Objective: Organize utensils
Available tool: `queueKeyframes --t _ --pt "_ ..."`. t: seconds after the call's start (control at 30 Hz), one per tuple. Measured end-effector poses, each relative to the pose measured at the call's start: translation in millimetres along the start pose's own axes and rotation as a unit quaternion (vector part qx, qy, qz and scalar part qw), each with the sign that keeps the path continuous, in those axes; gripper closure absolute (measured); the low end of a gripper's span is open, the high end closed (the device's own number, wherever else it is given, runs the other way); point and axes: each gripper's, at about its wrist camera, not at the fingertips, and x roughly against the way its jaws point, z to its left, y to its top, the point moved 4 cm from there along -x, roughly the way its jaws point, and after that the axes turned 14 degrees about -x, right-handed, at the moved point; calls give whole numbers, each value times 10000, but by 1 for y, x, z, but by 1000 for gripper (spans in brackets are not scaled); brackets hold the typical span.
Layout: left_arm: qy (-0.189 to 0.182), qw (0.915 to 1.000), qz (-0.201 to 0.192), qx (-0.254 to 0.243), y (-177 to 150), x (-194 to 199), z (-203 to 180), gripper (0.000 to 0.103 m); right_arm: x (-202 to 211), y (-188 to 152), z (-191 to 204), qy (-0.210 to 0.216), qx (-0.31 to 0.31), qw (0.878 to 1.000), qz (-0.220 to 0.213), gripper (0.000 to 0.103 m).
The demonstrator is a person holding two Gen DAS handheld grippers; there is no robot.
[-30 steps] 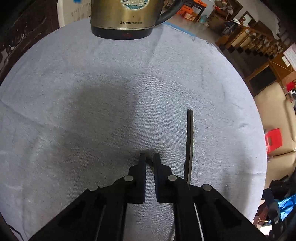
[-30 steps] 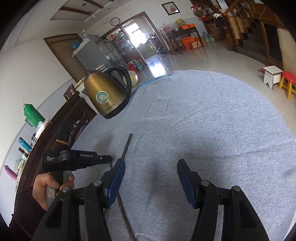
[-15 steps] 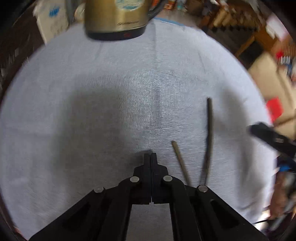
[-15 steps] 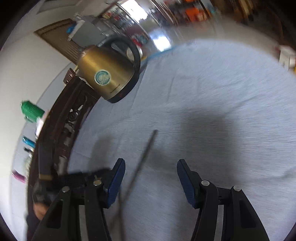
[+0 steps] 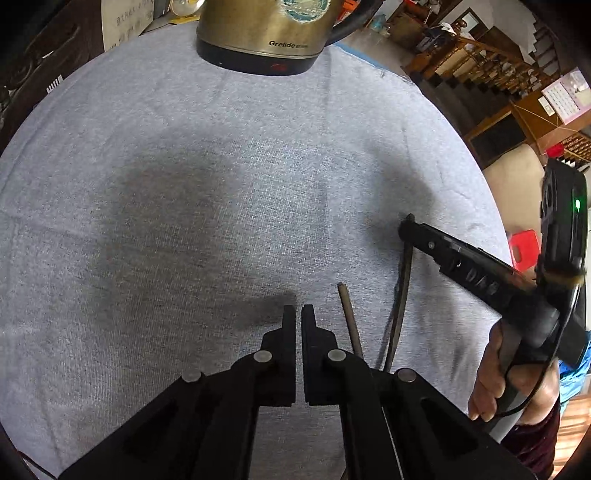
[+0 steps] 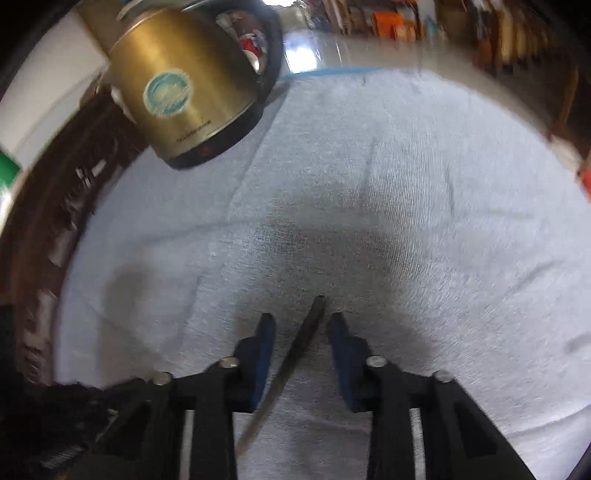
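Left gripper (image 5: 298,314) hangs over the grey cloth (image 5: 184,192), jaws all but together with a thin slit between them, nothing in it. A second ago the same jaws stood slightly apart around something small and dark at the cloth; half a second ago they were fully pressed together. One short chopstick (image 5: 350,319) now lies on the cloth just right of the left fingers, free of them; it does not show a second ago.

The longer dark chopstick (image 5: 402,295) lies further right, near the cloth's right edge. The right gripper (image 5: 408,225) has come in from the right, held by a hand (image 5: 506,384); its tip is down at the far end of that chopstick. A second ago it was out of the left wrist view.

In the right wrist view, blurred, the right gripper (image 6: 301,325) straddles that chopstick (image 6: 295,354), which runs diagonally between the blue pads (image 6: 341,350). The jaws have just been closing, far narrower than a second ago, but gaps show on both sides of the stick, so no grip.

Brass kettle (image 5: 266,33) stands at the far edge of the cloth, where it was. Both chopsticks lie flat, apart from each other, roughly parallel.
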Motion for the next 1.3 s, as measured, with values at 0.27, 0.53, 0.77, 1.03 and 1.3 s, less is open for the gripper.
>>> queueKeyframes --t 0.27,0.53,0.77,1.03,1.3 --pt "-42 10000 13 74 -4 0 -29 59 24 -9 -26 638 -8 9975 -316 96" --pt "361 9993 93 98 4 -24 -66 55 46 -24 -66 678 -145 9975 -127 96" --pt "844 9960 84 -290 7 -33 -92 97 49 -29 -86 858 -327 9957 -110 96" --pt "744 9945 -606 -410 -7 19 -87 98 97 -34 -102 1430 -424 9869 -622 96" --pt "987 9733 -1859 -917 -35 132 -103 98 177 -65 -112 1791 -390 9700 -1600 96"
